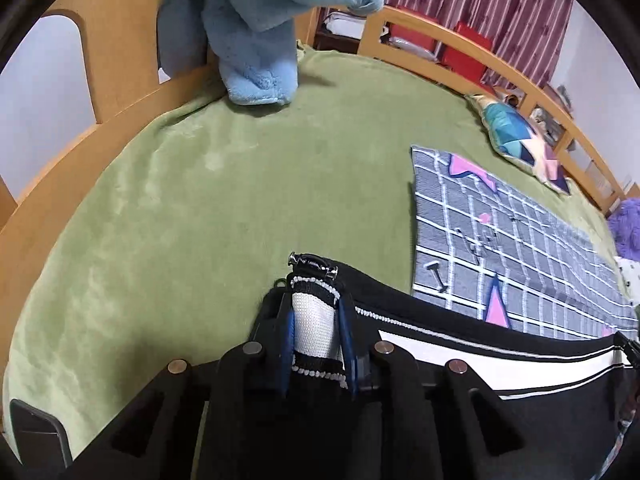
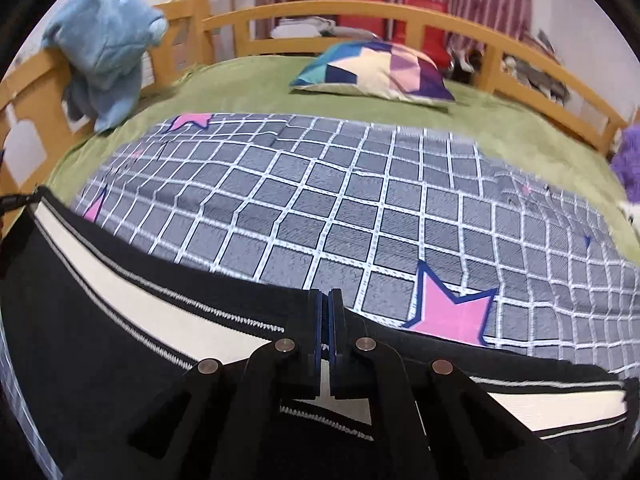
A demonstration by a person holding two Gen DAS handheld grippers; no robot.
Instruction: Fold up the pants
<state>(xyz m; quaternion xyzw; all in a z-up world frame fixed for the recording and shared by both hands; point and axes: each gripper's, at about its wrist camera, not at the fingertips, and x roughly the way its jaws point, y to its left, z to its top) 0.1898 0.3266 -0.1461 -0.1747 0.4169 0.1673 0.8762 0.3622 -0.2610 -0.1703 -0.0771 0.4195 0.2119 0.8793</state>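
Black pants (image 1: 460, 332) with a broad white side stripe lie across the near part of a green bed cover (image 1: 200, 200). My left gripper (image 1: 315, 300) is shut on a bunched end of the pants, black and white cloth standing up between its blue pads. A metal clip (image 1: 316, 264) sticks out just beyond the fingertips. In the right wrist view the pants (image 2: 120, 280) stretch from the left edge to below my right gripper (image 2: 326, 294). Its pads are pressed together at the pants' upper black edge, pinching it. The cloth runs taut between the two grippers.
A grey checked cloth with pink stars (image 2: 340, 208) lies flat just beyond the pants. A patchwork pillow (image 2: 380, 70) sits farther back. A blue fleece garment (image 1: 260, 28) hangs over the wooden bed rail (image 1: 60, 160). A purple plush thing (image 2: 630, 156) is at the right edge.
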